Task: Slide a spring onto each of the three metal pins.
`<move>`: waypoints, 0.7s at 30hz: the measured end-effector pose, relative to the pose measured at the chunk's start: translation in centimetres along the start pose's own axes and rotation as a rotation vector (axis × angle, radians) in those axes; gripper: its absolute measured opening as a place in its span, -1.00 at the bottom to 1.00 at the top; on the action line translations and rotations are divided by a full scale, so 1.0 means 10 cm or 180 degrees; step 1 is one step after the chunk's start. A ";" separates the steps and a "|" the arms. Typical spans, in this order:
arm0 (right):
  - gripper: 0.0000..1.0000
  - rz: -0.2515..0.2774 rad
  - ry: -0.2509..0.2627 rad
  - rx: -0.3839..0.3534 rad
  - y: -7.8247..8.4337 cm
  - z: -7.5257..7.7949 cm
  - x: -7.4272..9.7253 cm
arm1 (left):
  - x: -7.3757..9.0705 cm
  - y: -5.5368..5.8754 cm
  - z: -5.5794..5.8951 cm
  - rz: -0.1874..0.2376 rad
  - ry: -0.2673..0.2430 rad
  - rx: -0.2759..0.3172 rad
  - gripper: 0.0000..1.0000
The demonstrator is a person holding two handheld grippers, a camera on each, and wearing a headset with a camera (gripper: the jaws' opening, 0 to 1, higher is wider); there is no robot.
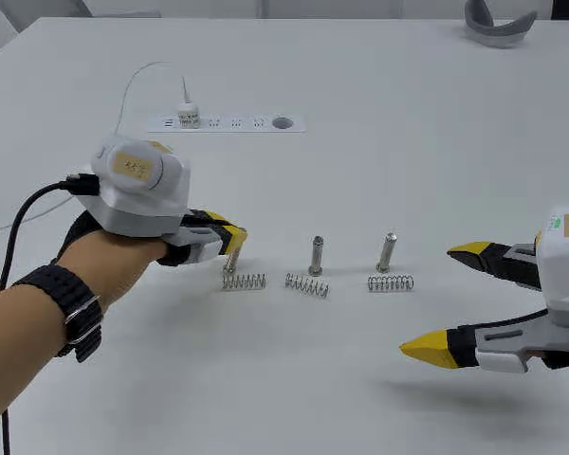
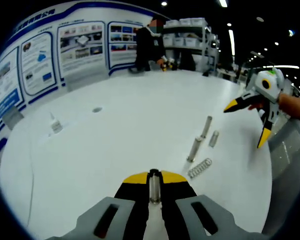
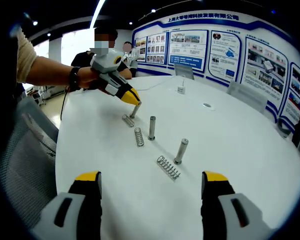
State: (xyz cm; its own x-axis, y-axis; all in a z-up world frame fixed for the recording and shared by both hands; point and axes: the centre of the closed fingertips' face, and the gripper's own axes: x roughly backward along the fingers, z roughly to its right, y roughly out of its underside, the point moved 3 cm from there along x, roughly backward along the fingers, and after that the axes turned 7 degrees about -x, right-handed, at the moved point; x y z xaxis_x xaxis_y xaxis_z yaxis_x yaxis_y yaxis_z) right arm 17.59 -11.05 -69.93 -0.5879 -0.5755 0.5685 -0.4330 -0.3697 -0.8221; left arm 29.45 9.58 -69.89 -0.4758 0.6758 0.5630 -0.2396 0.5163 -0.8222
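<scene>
Three metal pins stand in a row on the white table. My left gripper (image 1: 231, 240) is shut on the top of the left pin (image 1: 232, 258), which leans a little; this pin (image 2: 154, 187) sits between the closed jaws in the left gripper view. The middle pin (image 1: 316, 255) and the right pin (image 1: 387, 251) stand free. A spring lies in front of each: left spring (image 1: 244, 282), middle spring (image 1: 306, 284), right spring (image 1: 391, 282). My right gripper (image 1: 446, 299) hovers open at the right, holding nothing. In the right gripper view its jaws (image 3: 151, 176) face the right spring (image 3: 168, 167) and right pin (image 3: 180, 151).
A white power strip (image 1: 226, 123) with a plugged-in adapter lies behind the pins, its cable running left. A grey curved object (image 1: 498, 24) rests at the far right corner. People stand beyond the table's far end (image 2: 150, 45).
</scene>
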 end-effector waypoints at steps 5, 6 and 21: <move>0.67 -0.0003 0.0003 0.0002 0.00 0.00 0.00 | 0.02 0.00 0.01 0.0018 -0.0001 -0.0003 -0.87; 0.67 -0.0006 0.0004 0.0004 0.00 0.00 0.00 | 0.03 0.00 0.01 0.0030 -0.0002 0.0014 -0.87; 0.67 -0.0015 -0.0012 0.0025 -0.01 -0.03 -0.01 | 0.14 0.06 -0.01 0.0147 -0.0060 0.0155 -0.86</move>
State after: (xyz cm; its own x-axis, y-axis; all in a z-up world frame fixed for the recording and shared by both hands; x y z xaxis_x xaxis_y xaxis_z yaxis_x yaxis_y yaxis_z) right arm 17.50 -10.75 -69.90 -0.5833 -0.5764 0.5723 -0.4304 -0.3781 -0.8196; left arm 28.71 10.90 -69.55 -0.5031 0.6879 0.5231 -0.2576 0.4584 -0.8506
